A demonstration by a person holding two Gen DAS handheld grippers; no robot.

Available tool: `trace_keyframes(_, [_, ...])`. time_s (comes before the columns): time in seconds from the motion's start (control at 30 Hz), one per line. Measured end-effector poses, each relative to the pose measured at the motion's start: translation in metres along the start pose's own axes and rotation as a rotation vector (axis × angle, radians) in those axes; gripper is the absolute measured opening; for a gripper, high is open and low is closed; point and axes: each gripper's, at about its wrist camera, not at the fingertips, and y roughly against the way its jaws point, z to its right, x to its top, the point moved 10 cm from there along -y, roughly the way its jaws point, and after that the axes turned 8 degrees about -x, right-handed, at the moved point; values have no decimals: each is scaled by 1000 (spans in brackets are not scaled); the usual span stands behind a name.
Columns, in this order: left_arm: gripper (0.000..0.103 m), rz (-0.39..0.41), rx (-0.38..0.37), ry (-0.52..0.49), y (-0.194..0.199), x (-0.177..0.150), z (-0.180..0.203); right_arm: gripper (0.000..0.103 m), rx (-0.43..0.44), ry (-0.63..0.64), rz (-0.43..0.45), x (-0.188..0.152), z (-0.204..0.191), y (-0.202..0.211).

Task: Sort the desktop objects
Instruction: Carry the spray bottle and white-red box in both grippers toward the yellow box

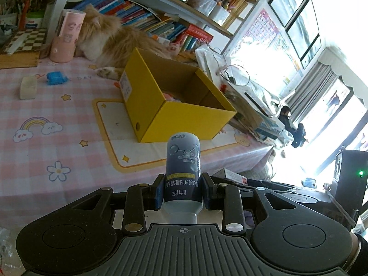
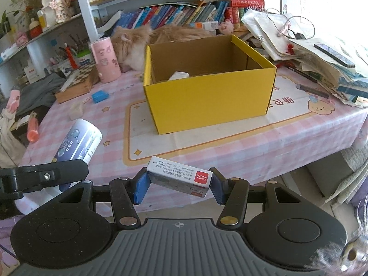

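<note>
My left gripper (image 1: 182, 189) is shut on a dark blue spray bottle (image 1: 182, 163), held upright above the pink tablecloth, short of the open yellow cardboard box (image 1: 151, 112). The same bottle (image 2: 77, 141) shows at the left of the right wrist view. My right gripper (image 2: 179, 185) is shut on a small white staple box with a red label (image 2: 179, 176), held crosswise near the table's front edge, in front of the yellow box (image 2: 207, 99). A white item (image 2: 179, 76) lies inside the box. A blue eraser (image 1: 55, 78) and a white block (image 1: 28, 87) lie on the cloth to the left.
An orange cat (image 2: 138, 43) lies behind the box, next to a pink cylinder (image 2: 104, 59). A chessboard (image 2: 78, 80) sits at the left, and a pile of papers and books (image 2: 322, 62) fills the right side. Bookshelves (image 2: 184, 11) stand behind.
</note>
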Motion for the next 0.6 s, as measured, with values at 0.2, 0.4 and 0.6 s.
trace_keyframes(0.2, [31,-10,6,-5,-13,7,2,52,6,-4,-10,8,9,-10])
trace_keyframes(0.4, [31,-25,-5,-21,-34,17,8,52,-2,-11,-15,17,24,-20])
trace_keyframes(0.6, [31,-36,-17,-47,-58,33,17,52,-19,-41,-10,31,46,-31])
